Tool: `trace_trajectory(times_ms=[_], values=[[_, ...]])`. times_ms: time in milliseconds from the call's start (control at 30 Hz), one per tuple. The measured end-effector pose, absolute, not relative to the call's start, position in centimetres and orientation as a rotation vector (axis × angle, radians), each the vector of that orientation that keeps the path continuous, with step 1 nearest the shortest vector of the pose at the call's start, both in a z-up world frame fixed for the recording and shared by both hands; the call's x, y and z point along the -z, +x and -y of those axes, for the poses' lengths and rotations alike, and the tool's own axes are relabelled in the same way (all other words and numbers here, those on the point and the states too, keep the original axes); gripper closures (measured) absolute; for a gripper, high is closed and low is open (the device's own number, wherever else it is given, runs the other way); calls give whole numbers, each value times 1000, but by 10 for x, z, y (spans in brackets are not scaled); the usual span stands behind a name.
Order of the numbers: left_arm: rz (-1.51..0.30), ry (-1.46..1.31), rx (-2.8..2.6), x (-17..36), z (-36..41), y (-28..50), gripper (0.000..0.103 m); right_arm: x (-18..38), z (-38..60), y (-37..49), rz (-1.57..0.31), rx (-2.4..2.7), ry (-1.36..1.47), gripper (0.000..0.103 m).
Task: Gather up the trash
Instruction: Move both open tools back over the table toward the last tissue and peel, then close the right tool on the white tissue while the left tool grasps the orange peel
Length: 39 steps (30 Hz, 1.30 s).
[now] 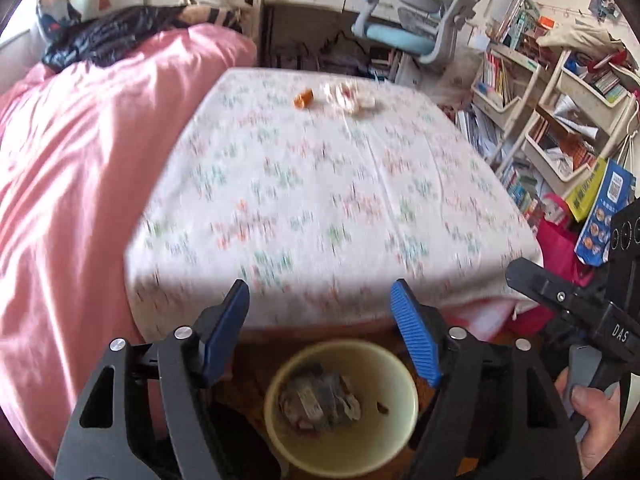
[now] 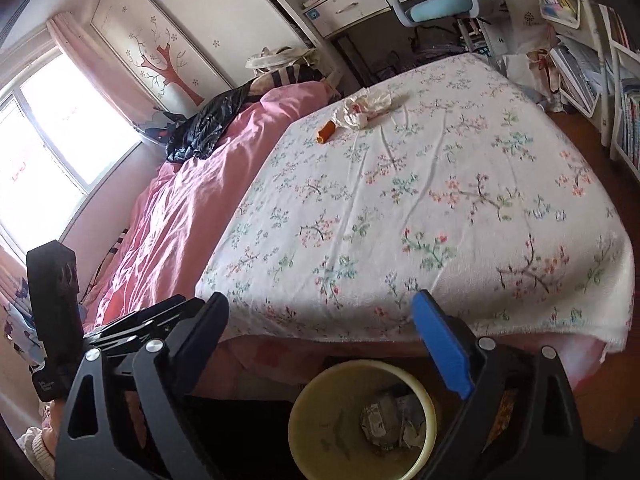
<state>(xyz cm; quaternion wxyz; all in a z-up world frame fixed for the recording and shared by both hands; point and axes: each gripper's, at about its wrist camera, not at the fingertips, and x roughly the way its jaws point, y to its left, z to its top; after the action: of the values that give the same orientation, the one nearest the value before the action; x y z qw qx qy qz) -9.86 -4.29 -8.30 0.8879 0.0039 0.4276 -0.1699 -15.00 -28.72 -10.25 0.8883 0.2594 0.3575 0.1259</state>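
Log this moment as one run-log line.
left gripper open, empty | right gripper open, empty | bin holds crumpled paper | orange piece, wrapper on bed

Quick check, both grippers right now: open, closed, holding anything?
Left gripper: open, nothing between its fingers, above the yellow bin.
Right gripper: open, empty, also above the bin.

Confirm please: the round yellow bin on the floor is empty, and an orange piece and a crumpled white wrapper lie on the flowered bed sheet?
Not empty: the right wrist view shows crumpled paper trash inside the round yellow bin. The orange piece and crumpled white wrapper do lie on the flowered bed sheet.
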Motion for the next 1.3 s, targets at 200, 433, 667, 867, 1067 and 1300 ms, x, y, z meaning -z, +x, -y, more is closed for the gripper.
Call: trace_trajectory(times_ms=[200,433,667,867,1067,1300], values=[[-820,0,305,59,48,-34,28,69,299,-91,-687,-264,450,11],[-806,-77,244,70,58,65,28,60,305,-2,-672,-253,333,10],[-811,-85,222,94,74,156,28,73,304,89,-709,-240,242,10],[-819,-13,273,110,102,209,28,94,298,148,-760,-238,192,10],[-836,73,323,126,132,245,28,124,304,192,-863,-255,214,16],[-901,76,372,145,147,272,56,133,334,180,-873,-352,376,72]])
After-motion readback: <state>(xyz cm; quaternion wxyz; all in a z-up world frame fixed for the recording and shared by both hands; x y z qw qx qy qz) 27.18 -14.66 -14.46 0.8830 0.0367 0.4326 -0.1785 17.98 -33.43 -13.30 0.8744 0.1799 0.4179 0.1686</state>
